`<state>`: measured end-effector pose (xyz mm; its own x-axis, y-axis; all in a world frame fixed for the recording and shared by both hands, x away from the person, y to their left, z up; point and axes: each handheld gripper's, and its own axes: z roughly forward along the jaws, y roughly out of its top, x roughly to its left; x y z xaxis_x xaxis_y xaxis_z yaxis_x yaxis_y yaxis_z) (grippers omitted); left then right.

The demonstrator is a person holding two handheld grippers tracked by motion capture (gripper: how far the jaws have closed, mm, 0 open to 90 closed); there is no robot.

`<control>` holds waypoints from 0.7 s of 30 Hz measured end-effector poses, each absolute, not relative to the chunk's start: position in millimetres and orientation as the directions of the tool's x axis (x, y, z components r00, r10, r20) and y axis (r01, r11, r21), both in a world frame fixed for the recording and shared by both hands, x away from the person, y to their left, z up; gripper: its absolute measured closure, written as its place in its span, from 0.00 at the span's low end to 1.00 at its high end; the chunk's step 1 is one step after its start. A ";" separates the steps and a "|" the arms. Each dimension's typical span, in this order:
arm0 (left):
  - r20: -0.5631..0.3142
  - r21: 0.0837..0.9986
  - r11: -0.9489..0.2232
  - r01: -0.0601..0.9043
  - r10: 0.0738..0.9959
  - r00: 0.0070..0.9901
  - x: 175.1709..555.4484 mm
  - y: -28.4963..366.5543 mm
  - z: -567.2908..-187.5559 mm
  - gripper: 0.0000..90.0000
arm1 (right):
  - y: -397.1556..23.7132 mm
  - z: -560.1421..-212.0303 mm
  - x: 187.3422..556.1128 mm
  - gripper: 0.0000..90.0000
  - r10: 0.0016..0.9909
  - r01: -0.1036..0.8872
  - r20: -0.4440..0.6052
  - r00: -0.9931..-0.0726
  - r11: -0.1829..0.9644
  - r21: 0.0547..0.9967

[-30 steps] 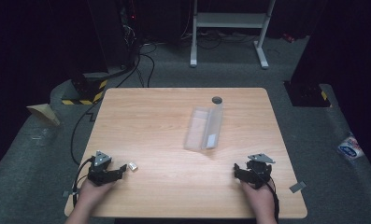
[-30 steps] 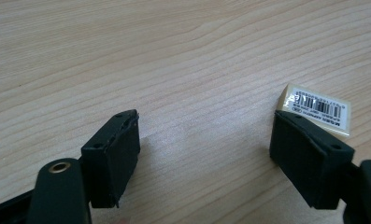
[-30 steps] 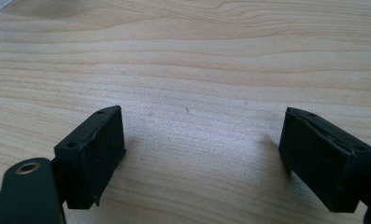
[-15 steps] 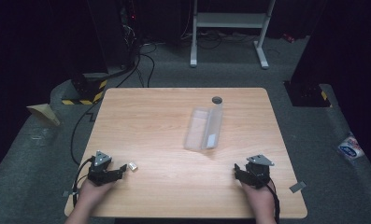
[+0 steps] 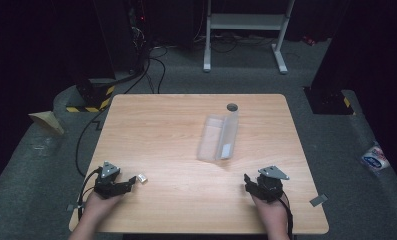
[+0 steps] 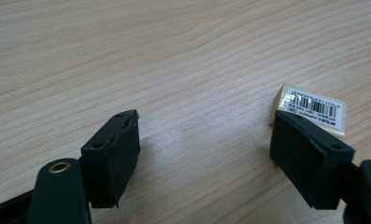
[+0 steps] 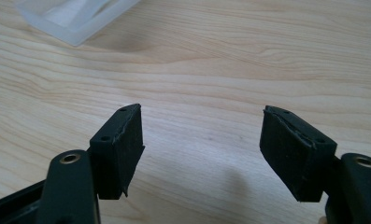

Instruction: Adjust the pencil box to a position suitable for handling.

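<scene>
A: Where does the clear plastic case (image 5: 217,137) sit?

B: On the wooden table (image 5: 151,125), a little right of the middle, well apart from both grippers. It lies open, its two halves side by side. In the high view a small pale label or slip shows in the right half; I cannot tell whether anything else is inside. The right gripper view catches a corner (image 7: 75,16) of it at the top left, beyond the jaws.

A: And the small eraser (image 5: 141,177)?

B: Flat on the table near the front left, barcode label up (image 6: 309,108). It lies just ahead of one jaw of the left gripper (image 5: 131,181), outside the gap.

A: The left gripper's jaws?

B: Apart, with bare wood between them (image 6: 204,140).

A: The right gripper (image 5: 247,180)?

B: Near the front right edge. Its jaws have just been closing somewhat, yet they stand apart with nothing between them (image 7: 202,140).

A: Anything else?

B: A dark round hole (image 5: 232,107) in the tabletop just behind the case.
</scene>
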<state>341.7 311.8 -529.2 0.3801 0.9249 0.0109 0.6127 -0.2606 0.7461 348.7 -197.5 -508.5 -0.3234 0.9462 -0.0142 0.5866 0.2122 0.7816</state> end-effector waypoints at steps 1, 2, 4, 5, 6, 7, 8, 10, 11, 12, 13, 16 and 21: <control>0.016 0.746 -0.265 0.611 0.924 0.382 341.8 312.1 -529.1 0.27 | -196.3 -508.1 348.6 0.34 0.943 0.582 -0.017 -0.332 0.219 0.783; 0.016 0.746 -0.265 0.611 0.924 0.382 341.8 312.1 -529.1 0.27 | -196.3 -508.1 348.6 0.34 0.943 0.582 -0.017 -0.332 0.219 0.783; 0.016 0.746 -0.266 0.611 0.924 0.383 342.0 312.0 -529.1 0.27 | -190.2 -506.8 347.4 0.35 0.940 0.577 -0.017 -0.341 0.224 0.785; 0.012 0.745 -0.264 0.612 0.923 0.384 341.9 311.9 -529.1 0.27 | -186.7 -505.5 346.4 0.36 0.936 0.573 -0.013 -0.353 0.227 0.787; 0.013 0.745 -0.265 0.612 0.923 0.384 342.0 311.9 -529.0 0.27 | -186.7 -505.5 346.4 0.36 0.936 0.573 -0.013 -0.353 0.227 0.787; 0.010 0.745 -0.262 0.613 0.924 0.383 341.9 311.7 -529.1 0.27 | -182.0 -504.1 345.7 0.37 0.933 0.567 -0.008 -0.361 0.226 0.792; 0.010 0.745 -0.263 0.613 0.924 0.383 341.9 311.7 -529.1 0.27 | -182.0 -504.1 345.7 0.37 0.933 0.567 -0.008 -0.361 0.226 0.792; 0.016 0.746 -0.267 0.611 0.923 0.384 342.0 311.9 -529.1 0.27 | -175.1 -502.3 345.6 0.37 0.926 0.558 -0.011 -0.376 0.236 0.796; 0.016 0.746 -0.267 0.611 0.923 0.384 342.0 311.9 -529.1 0.27 | -175.1 -502.3 345.6 0.37 0.926 0.558 -0.011 -0.376 0.236 0.796; 0.015 0.746 -0.267 0.611 0.923 0.384 341.9 311.8 -529.1 0.27 | -170.8 -501.1 345.6 0.36 0.922 0.549 -0.011 -0.387 0.240 0.800; 0.015 0.745 -0.267 0.611 0.923 0.384 341.8 311.8 -529.1 0.27 | -168.6 -500.5 345.8 0.36 0.920 0.548 -0.009 -0.392 0.241 0.801; 0.015 0.745 -0.267 0.611 0.923 0.384 341.8 311.8 -529.1 0.27 | -164.6 -499.7 347.1 0.36 0.912 0.537 -0.016 -0.410 0.255 0.804; 0.015 0.745 -0.267 0.611 0.923 0.384 341.8 311.9 -529.0 0.27 | -152.7 -493.1 354.6 0.35 0.900 0.528 -0.025 -0.435 0.278 0.803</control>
<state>341.8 311.9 -529.0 0.3845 0.9230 0.0152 0.6109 -0.2668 0.7454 354.6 -152.7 -493.1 -0.4352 0.9000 -0.0253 0.5277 0.2777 0.8028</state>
